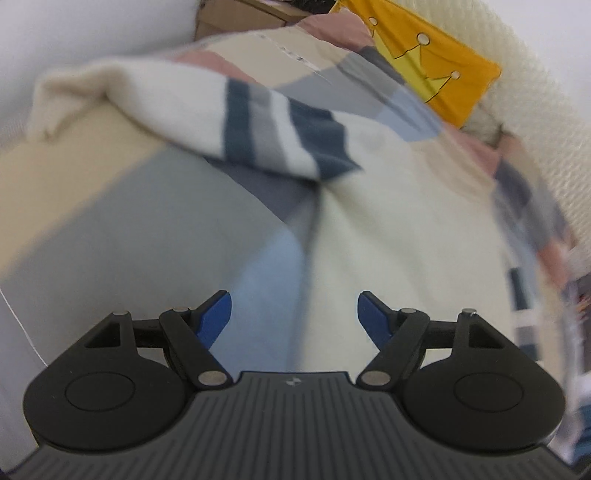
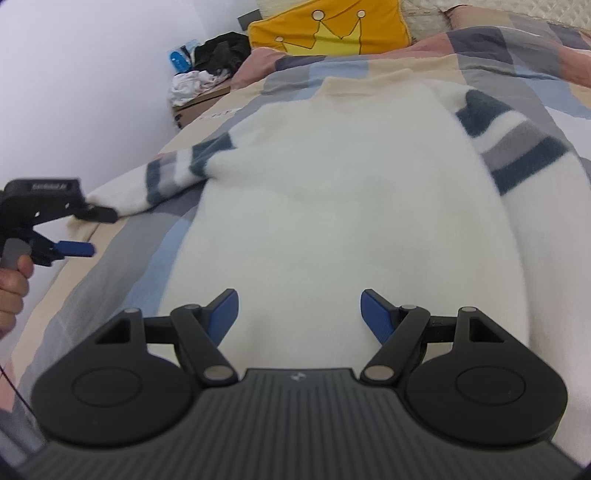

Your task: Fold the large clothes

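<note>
Right tool (image 2: 299, 314) hovers low over the hem end of the white sweater (image 2: 332, 206), jaws apart, nothing btwn them. Sweater lies flat on the patchwork bed cover (image 2: 122, 258), collar at the far end. Looks soft, fluffy, light, prob. floppy, so pinch at edges: hem corners or a cuff. Left tool (image 2: 62, 230), held in a hand (image 2: 13, 288), angles down by the striped sleeve (image 2: 177, 173), jaws apart, empty. Far back: yellow crown pillow (image 2: 328, 29).
</note>
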`<state>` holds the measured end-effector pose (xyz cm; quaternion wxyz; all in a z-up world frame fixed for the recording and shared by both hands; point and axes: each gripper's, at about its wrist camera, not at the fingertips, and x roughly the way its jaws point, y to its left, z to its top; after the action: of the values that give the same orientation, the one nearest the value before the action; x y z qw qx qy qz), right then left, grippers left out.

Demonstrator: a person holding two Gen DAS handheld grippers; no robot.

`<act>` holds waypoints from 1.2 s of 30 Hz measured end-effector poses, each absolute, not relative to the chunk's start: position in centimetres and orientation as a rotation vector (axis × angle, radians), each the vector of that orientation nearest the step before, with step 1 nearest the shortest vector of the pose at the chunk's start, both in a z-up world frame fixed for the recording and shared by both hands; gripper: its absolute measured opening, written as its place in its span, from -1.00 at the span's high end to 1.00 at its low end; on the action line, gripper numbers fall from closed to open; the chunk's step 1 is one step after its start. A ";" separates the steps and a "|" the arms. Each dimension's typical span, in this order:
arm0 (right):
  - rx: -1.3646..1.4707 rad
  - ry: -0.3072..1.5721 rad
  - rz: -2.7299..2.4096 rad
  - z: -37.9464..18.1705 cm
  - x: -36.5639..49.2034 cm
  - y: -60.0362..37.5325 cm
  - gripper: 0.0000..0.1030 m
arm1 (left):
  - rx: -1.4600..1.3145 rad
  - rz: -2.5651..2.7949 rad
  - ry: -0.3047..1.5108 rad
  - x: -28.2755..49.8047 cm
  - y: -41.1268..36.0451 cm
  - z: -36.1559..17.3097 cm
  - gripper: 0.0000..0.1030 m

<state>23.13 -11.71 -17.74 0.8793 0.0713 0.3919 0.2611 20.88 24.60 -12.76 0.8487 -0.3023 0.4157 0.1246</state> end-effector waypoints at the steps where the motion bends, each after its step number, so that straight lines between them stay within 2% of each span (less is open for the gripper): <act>1: 0.136 0.821 0.559 -17.7 22.8 -11.6 -0.45 | -0.670 0.261 0.875 20.3 23.8 -12.8 -0.54; 7: 0.077 0.845 0.661 -18.0 21.2 -10.7 -0.45 | -0.676 0.214 0.850 18.1 20.0 -13.4 -0.54; 13: 0.058 0.877 0.755 -18.3 21.0 -9.4 -0.46 | -0.734 0.205 0.841 15.4 20.5 -16.8 -0.52; 15: 0.035 0.887 0.779 -18.6 20.7 -8.8 -0.52 | -0.733 0.181 0.847 15.3 20.9 -18.0 -0.50; 20: -0.092 0.893 0.806 -19.3 19.8 -7.1 -0.57 | -0.774 0.122 0.807 14.8 21.5 -18.6 -0.17; 24: -0.166 0.900 0.804 -19.9 19.5 -6.4 -0.52 | -0.783 0.095 0.802 15.2 21.3 -19.2 0.18; 25: -0.184 0.903 0.798 -20.1 19.4 -6.3 -0.34 | -0.790 0.097 0.802 15.3 21.4 -19.4 0.27; 27: -0.198 0.903 0.787 -20.2 19.3 -6.2 -0.04 | -0.804 0.105 0.796 15.3 21.6 -19.7 0.31; 28: -0.194 0.899 0.786 -20.1 19.1 -6.5 0.30 | -0.811 0.105 0.789 15.3 21.8 -19.7 0.31; 29: -0.186 0.893 0.778 -19.8 19.0 -6.7 0.53 | -0.820 0.105 0.783 15.3 21.9 -19.7 0.31; 32: -0.117 0.871 0.766 -19.0 19.7 -7.6 0.71 | -0.855 0.108 0.767 15.2 22.3 -19.9 0.31; 36: 0.034 0.848 0.714 -17.8 21.1 -10.1 0.74 | -0.908 0.085 0.753 15.0 22.4 -20.2 0.31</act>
<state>21.11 -10.10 -17.79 0.8502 0.0164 0.4026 0.3388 15.03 22.35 -20.24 0.8303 -0.4280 0.3548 0.0400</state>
